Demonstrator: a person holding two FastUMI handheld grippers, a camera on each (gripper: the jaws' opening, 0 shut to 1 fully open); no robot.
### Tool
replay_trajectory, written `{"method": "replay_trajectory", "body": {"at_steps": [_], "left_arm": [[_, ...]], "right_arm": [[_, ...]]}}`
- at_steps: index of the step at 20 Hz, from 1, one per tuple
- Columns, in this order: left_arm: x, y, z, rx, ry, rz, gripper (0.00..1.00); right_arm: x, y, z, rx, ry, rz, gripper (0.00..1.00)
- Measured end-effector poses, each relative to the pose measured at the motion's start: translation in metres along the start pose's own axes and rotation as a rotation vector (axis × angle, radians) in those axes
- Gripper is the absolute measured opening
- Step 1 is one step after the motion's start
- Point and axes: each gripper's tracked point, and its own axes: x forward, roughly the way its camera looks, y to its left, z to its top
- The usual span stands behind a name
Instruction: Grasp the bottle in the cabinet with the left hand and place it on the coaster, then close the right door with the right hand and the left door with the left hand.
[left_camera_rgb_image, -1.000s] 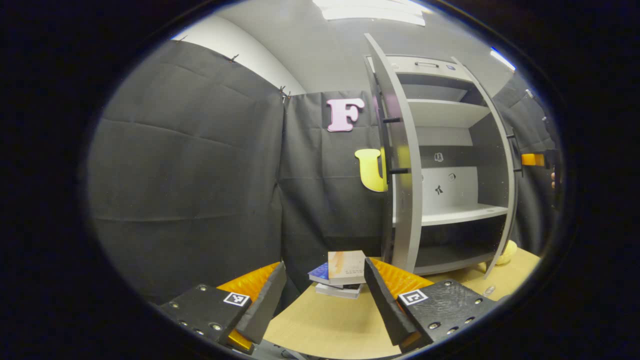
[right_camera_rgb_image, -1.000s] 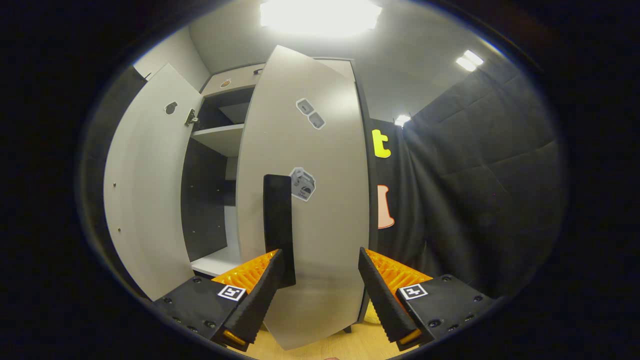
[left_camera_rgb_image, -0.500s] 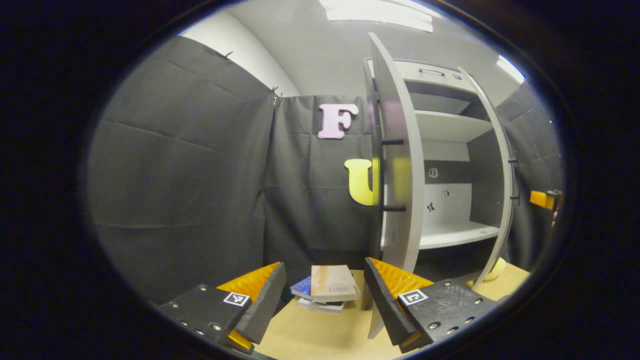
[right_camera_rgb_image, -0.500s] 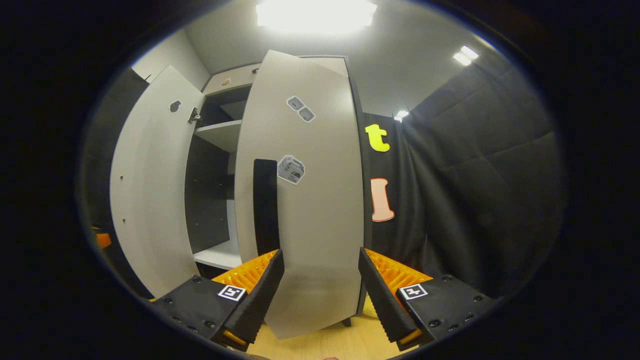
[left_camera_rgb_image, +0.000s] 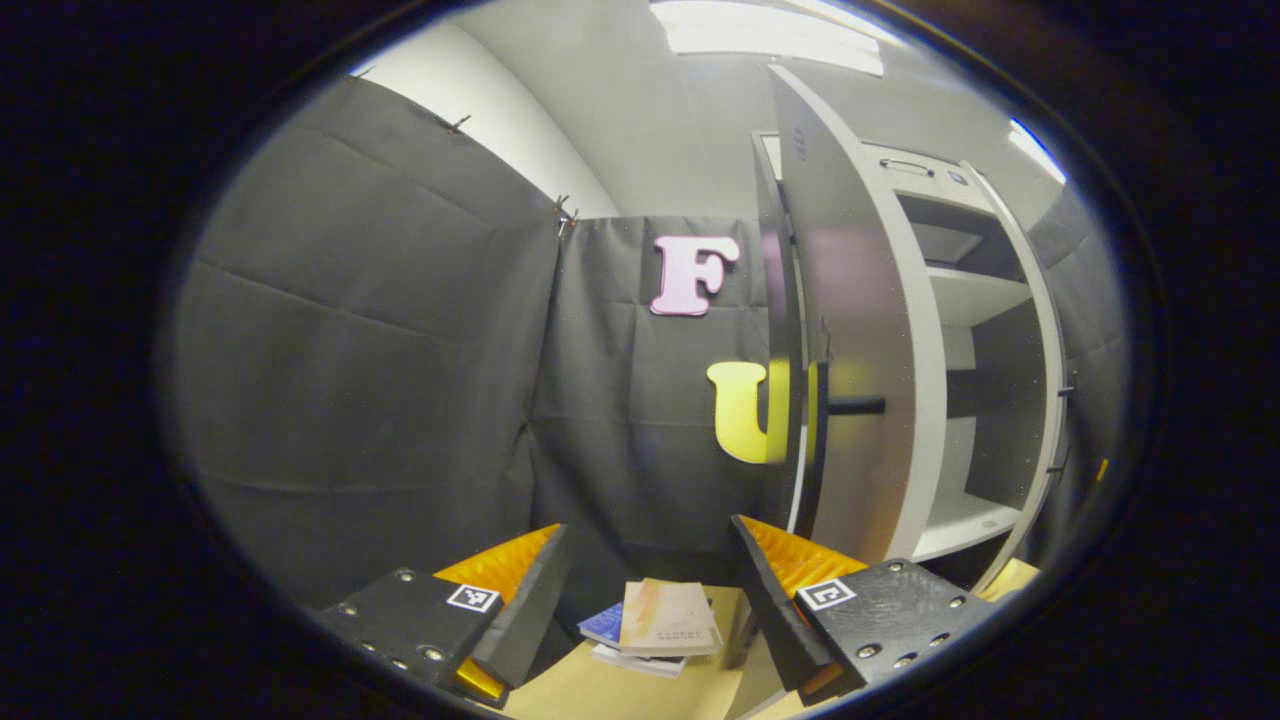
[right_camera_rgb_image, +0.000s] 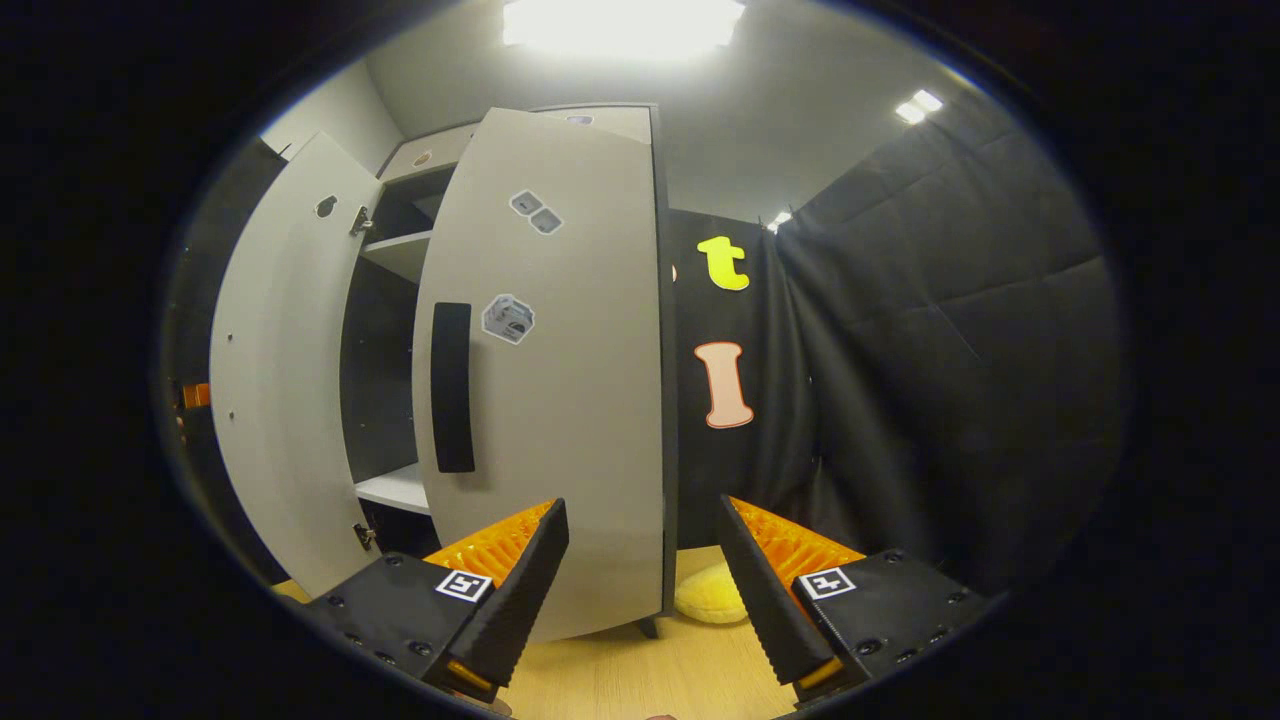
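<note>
Since a second earlier, both doors had swung further toward the cabinet. In the right gripper view, the right door (right_camera_rgb_image: 570, 380) stood nearly shut, its dark handle (right_camera_rgb_image: 452, 388) now apart from the right gripper (right_camera_rgb_image: 640, 560), whose fingers stayed spread and empty. In the left gripper view, the left door (left_camera_rgb_image: 860, 360) had turned to cover much of the shelves (left_camera_rgb_image: 965, 515), with the left gripper (left_camera_rgb_image: 650, 590) close before it, fingers apart, holding nothing. Books (left_camera_rgb_image: 665, 630) lay on the table (left_camera_rgb_image: 620, 695) below. The bottle and coaster were not seen here; judging by the doors, closing was well underway.
</note>
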Motion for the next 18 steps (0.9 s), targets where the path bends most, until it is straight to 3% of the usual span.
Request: {"method": "replay_trajectory", "body": {"at_steps": [2, 3, 9, 18], "left_arm": [[-0.002, -0.001, 0.01, 0.036, -0.036, 0.008, 0.98], [-0.004, -0.004, 0.013, 0.039, -0.043, 0.008, 0.98], [-0.018, -0.028, 0.01, 0.048, -0.044, 0.006, 0.98], [-0.033, -0.08, 0.009, -0.024, -0.044, -0.015, 0.98]], "right_arm": [[-0.003, -0.01, -0.003, -0.007, 0.006, -0.003, 0.95], [-0.005, -0.015, -0.005, -0.012, 0.011, -0.001, 0.92], [-0.006, -0.034, -0.011, -0.035, 0.023, 0.01, 0.92], [0.0, -0.044, -0.018, -0.04, 0.027, 0.058, 0.96]]}}
